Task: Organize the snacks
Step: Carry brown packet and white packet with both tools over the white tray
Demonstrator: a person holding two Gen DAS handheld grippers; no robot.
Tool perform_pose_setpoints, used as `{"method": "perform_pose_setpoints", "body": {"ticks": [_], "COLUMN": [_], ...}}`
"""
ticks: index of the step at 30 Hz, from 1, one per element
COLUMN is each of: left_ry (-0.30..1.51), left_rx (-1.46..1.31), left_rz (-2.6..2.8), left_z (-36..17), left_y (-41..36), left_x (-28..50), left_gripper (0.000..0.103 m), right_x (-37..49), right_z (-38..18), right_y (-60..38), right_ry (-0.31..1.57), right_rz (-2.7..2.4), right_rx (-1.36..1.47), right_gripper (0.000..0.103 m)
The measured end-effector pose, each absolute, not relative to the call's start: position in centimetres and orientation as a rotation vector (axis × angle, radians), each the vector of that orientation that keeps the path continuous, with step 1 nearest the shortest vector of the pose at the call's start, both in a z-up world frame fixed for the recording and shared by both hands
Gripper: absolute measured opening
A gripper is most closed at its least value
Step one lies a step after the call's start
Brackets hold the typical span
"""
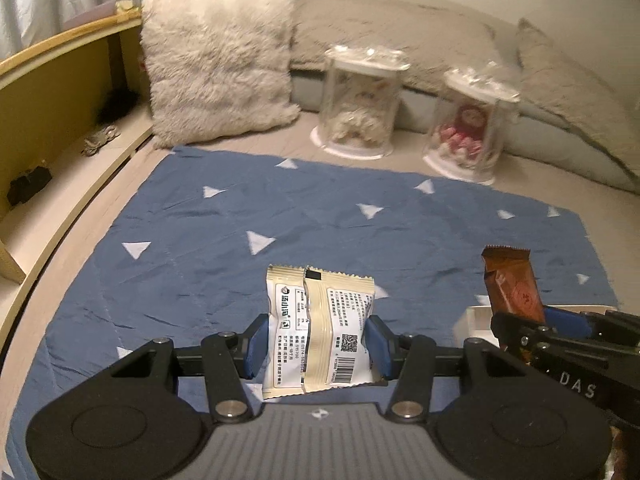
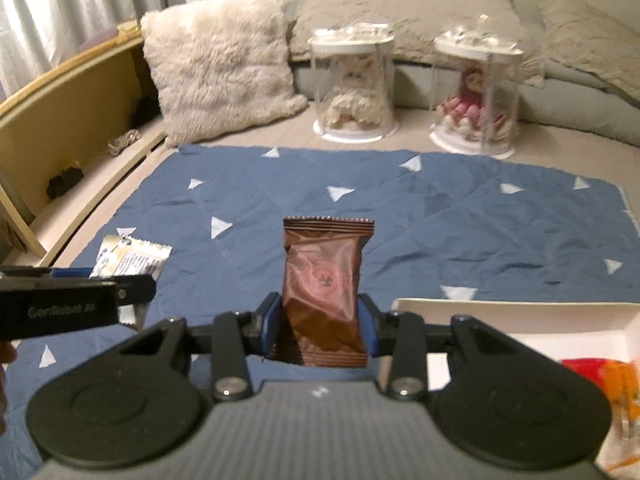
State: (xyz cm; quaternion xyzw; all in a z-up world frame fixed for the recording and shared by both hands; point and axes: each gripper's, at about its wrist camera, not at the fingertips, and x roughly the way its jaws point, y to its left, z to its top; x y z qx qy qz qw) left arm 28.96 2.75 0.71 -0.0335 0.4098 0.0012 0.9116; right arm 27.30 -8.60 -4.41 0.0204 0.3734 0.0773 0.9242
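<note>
Pinching a cream snack packet (image 1: 318, 330) between the blue pads (image 1: 256, 346) of the left gripper (image 1: 318, 350), holding it upright, printed back and barcode facing the camera, lifted clear above the blue cloth with white triangles (image 1: 240, 216). Gripping a brown snack packet (image 2: 325, 292) in the right gripper (image 2: 320, 330), likewise upright, crimped top edge pointing up, pads pressing on both its sides. Showing, in the left view, the right gripper (image 1: 548, 320) and its brown packet (image 1: 510, 280) just beside on the right, above a white tray (image 1: 476, 322). Showing the same tray's rim (image 2: 500, 306) at the lower right in the right view, with something red and orange (image 2: 600, 372) lying in it, too blurred to identify. Standing beyond the cloth: a fluffy cushion (image 2: 220, 64) and two clear doll cases (image 2: 354, 84).
</note>
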Motion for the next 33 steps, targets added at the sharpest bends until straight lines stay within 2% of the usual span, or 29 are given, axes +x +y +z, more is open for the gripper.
{"method": "perform_pose_setpoints", "body": {"ticks": [13,21,33], "left_ry": [0.831,0.895,1.094], "left_rx": [-0.087,-0.075,-0.090], "left_rz": [-0.146,-0.275,-0.493], "left_z": [1.9,-0.1,-5.6], "left_y": [-4.3,-8.7,-14.4], "left_x": [26.5,26.0,26.0], "left_gripper": [0.053,0.053,0.053], "right_x": [22.2,21.3,23.7], "right_z": [-1.6,-3.2,-6.1], "right_y": [-16.2,-21.9,-25.6], "right_ry": [0.734,0.772,0.877], "right_rz": [0.096,0.021,-0.037], "right_rx": [0.067,0.104,0.141], "right_gripper": [0.046,0.046,0.046]}}
